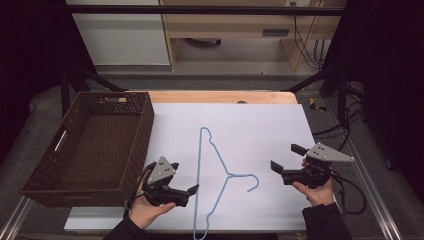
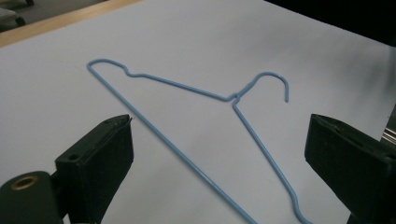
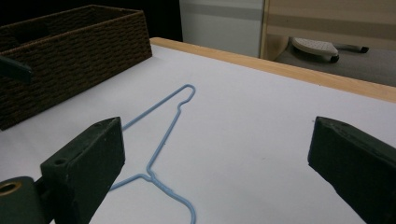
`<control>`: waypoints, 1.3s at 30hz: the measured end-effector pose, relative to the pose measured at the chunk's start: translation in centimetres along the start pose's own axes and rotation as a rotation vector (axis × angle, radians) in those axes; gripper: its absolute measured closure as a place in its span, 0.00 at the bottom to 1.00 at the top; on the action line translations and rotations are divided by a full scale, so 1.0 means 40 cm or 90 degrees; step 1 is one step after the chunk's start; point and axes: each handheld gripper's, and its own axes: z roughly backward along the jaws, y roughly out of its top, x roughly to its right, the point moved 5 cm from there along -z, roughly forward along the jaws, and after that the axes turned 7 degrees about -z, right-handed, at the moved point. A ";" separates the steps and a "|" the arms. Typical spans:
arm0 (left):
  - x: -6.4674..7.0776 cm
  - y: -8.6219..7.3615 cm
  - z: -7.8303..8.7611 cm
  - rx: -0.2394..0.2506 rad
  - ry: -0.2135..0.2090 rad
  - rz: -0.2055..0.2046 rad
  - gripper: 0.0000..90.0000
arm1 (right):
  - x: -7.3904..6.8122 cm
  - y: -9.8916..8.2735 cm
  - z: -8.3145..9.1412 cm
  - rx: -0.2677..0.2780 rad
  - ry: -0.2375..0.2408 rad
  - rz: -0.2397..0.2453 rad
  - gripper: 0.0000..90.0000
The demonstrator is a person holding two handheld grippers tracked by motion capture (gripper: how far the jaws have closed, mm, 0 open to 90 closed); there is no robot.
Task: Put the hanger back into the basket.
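A light-blue wire hanger (image 1: 216,155) lies flat on the white sheet, its hook (image 1: 253,182) turned to the right. My left gripper (image 1: 184,177) is held open just left of the hanger's long straight bar, near the front edge. In the left gripper view the hanger (image 2: 233,98) lies ahead between the wide-apart jaws of the left gripper (image 2: 219,140). My right gripper (image 1: 286,157) is open to the right of the hook, jaws pointing left. In its own view the right gripper (image 3: 217,135) frames the hanger (image 3: 149,176). Neither gripper touches the hanger.
A brown wicker basket (image 1: 145,130) stands along the left of the sheet, with nothing seen inside; its wall (image 3: 70,42) also shows in the right gripper view. The wooden table edge (image 1: 220,96) runs behind the sheet. Cables hang off the right side.
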 end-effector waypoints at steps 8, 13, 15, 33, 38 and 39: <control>0.040 -0.005 -0.052 -0.049 -0.024 -0.019 0.12 | -0.005 -0.004 -0.005 -0.003 0.000 0.000 0.05; 0.052 -0.003 -0.075 -0.070 -0.035 -0.018 0.14 | -0.007 -0.007 -0.009 -0.008 -0.001 0.004 0.05; 0.058 0.000 -0.088 -0.076 -0.037 -0.018 0.16 | -0.009 -0.010 -0.011 -0.010 0.000 0.006 0.05; 0.108 -0.018 -0.202 -0.148 -0.044 -0.017 0.26 | -0.013 -0.020 -0.020 -0.023 0.001 0.011 0.06; 0.122 -0.033 -0.229 -0.170 -0.049 -0.008 0.35 | -0.008 -0.024 -0.022 -0.026 -0.001 0.002 0.06; 0.124 -0.035 -0.233 -0.175 -0.049 -0.007 0.37 | -0.009 -0.025 -0.023 -0.026 0.000 0.002 0.06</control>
